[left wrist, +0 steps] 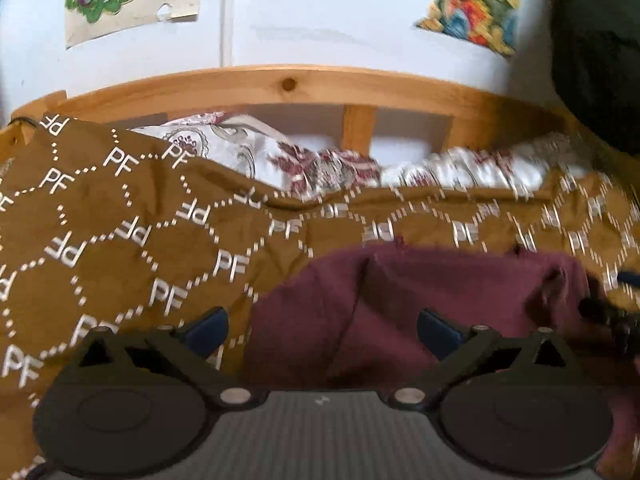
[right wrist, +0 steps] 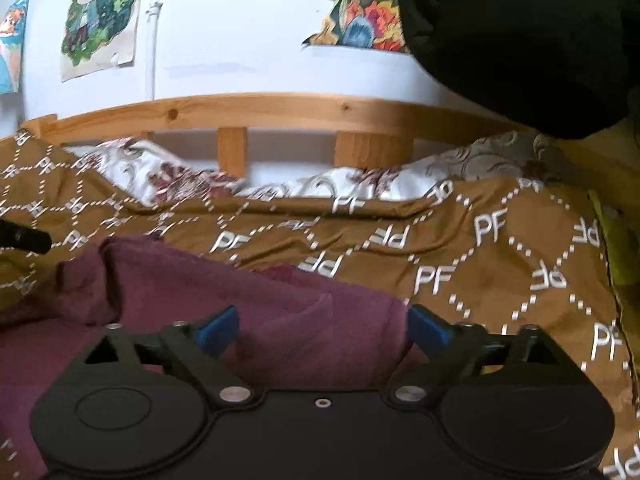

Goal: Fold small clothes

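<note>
Both grippers, left gripper (left wrist: 322, 330) and right gripper (right wrist: 323, 328), had fingers spread wide, holding nothing, above the maroon garment (right wrist: 248, 300) on the brown bedspread (left wrist: 120, 240).

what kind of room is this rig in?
Likely a bedroom, working on a bed: brown bedspread under the maroon garment, wooden bed rail behind, cartoon posters on the wall.

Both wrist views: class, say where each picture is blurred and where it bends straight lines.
Left wrist view: motion blur smears the right side, over the floral sheet and bedspread; the bed rail bows upward. Right wrist view: blur sits at the left, on the bedspread; the rail bows likewise, fisheye distortion.
</note>
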`<act>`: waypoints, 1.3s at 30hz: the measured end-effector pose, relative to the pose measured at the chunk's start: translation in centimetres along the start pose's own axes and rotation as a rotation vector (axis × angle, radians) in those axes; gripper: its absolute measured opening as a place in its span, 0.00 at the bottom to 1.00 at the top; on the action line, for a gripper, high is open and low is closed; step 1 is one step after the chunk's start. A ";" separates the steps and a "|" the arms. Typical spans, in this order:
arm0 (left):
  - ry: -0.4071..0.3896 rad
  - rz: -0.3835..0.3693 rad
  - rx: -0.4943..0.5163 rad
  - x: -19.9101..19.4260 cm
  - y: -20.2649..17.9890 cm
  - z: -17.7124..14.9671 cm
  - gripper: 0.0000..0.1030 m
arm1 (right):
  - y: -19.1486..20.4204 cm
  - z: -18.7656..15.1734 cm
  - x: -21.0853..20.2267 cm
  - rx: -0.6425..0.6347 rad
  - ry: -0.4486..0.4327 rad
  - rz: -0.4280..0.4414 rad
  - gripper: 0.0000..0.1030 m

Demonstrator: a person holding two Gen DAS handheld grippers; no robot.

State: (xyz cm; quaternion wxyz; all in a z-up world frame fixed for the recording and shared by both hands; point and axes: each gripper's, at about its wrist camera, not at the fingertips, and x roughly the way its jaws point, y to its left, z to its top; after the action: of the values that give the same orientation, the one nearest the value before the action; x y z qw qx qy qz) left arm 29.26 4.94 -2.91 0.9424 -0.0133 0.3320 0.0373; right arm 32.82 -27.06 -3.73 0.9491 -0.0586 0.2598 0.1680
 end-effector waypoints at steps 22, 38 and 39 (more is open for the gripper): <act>0.053 0.195 0.113 4.3 -0.7 -2.3 0.68 | 2.3 -4.2 2.6 -0.222 0.099 -0.084 0.75; 0.096 0.213 -0.181 5.7 5.1 -1.5 0.15 | -1.4 -2.2 1.8 -0.017 0.042 -0.168 0.11; 0.105 0.207 -0.191 5.9 5.3 -1.5 0.15 | -1.8 -2.3 1.8 0.011 0.050 -0.160 0.11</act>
State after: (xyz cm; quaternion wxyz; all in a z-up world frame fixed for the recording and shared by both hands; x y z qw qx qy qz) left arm 32.46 10.51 -7.78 0.9093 -0.0707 0.3754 0.1651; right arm 33.85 -28.70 -6.60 0.9531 -0.0781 0.2787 0.0888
